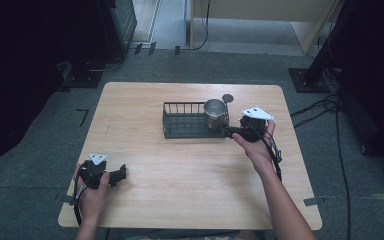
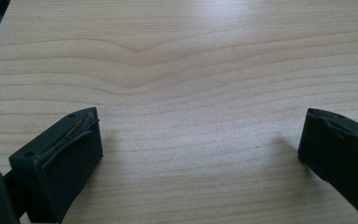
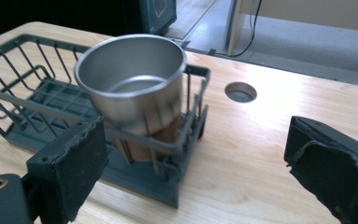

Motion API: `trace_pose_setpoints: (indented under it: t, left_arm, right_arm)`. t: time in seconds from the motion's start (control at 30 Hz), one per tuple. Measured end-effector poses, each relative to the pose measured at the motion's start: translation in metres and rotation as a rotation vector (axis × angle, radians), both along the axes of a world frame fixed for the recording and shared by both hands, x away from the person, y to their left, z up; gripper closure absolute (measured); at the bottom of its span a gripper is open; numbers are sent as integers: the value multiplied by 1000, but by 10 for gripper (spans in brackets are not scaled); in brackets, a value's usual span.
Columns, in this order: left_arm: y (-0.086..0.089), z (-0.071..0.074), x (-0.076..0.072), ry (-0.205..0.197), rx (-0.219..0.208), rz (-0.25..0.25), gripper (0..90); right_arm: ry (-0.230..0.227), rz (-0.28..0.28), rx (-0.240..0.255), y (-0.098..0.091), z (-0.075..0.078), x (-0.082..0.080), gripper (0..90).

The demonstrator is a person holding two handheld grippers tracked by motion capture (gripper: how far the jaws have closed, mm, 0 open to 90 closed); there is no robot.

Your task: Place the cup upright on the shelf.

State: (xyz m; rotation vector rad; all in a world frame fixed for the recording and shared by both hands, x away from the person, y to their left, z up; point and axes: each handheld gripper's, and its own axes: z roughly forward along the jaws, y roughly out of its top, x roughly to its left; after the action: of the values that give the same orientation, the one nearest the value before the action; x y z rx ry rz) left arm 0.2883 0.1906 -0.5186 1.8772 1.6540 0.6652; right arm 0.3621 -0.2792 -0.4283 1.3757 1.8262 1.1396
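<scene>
The left gripper rests low on the pale wooden table, jaws apart and empty. Mid-table, a dark wire rack holds a shiny steel cup, upright at its right end. The cup looks light, rigid and slippery; its rim seems the best hold, though rack wires crowd it. The right gripper, jaws apart, sits just beside the rack's corner.

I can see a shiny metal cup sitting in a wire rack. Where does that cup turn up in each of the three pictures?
High view: the metal cup stands at the right end of the wire rack, above table centre.
Left gripper view: bare table between open jaws, no cup here.
Right gripper view: the cup is upper left of centre, in the rack's corner.
Shared landmark: the round hole in the table beside the rack.
</scene>
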Motion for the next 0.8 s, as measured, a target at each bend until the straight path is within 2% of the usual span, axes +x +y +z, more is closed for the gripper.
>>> trace_pose_setpoints:
  t: [0.3, 0.8]
  left_arm:
    - [0, 0, 0, 0, 0, 0, 0]
    - [0, 0, 0, 0, 0, 0, 0]
  right_arm:
    - [1, -35, 6, -19, -8, -14, 55]
    - [36, -84, 7, -40, -26, -32, 55]
